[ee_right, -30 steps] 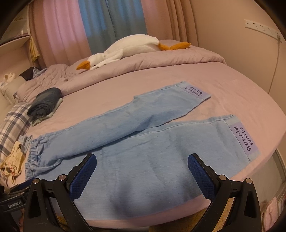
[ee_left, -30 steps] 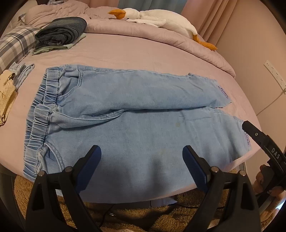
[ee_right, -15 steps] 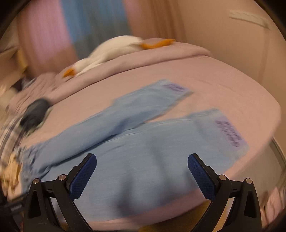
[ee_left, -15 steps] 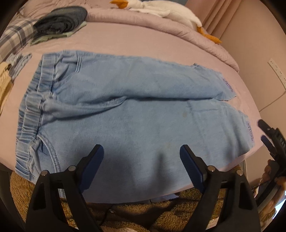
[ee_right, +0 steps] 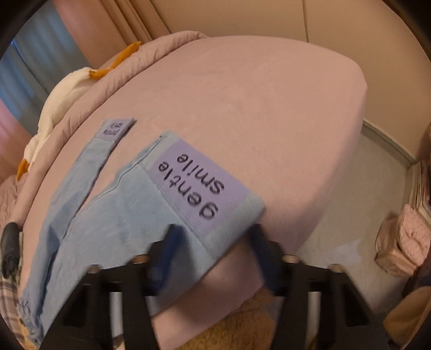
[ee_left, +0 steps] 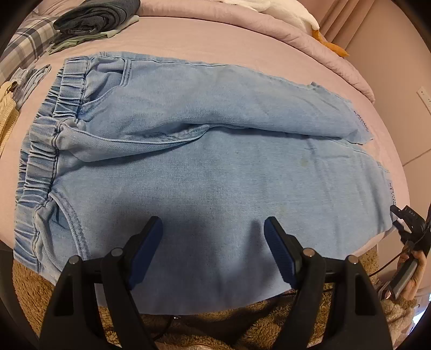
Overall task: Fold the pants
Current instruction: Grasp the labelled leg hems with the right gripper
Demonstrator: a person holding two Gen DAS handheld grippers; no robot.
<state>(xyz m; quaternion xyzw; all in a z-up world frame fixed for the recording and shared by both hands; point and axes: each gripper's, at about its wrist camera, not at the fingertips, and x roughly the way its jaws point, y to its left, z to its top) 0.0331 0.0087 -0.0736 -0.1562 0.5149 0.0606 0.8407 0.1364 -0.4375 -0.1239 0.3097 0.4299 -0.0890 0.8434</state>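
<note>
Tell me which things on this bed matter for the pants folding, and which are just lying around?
For the job: light blue jeans, left gripper, right gripper.

Lying about: folded dark clothes, plush goose, plaid pillow, cream knit item.

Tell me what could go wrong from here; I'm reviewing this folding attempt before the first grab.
The pants near leg overhangs the bed edge, so a pull could drag them off. The right claw straddles the hem's corner only; a thin bite may slip. The left claw sits mid-leg, so lifting may bunch fabric.
</note>
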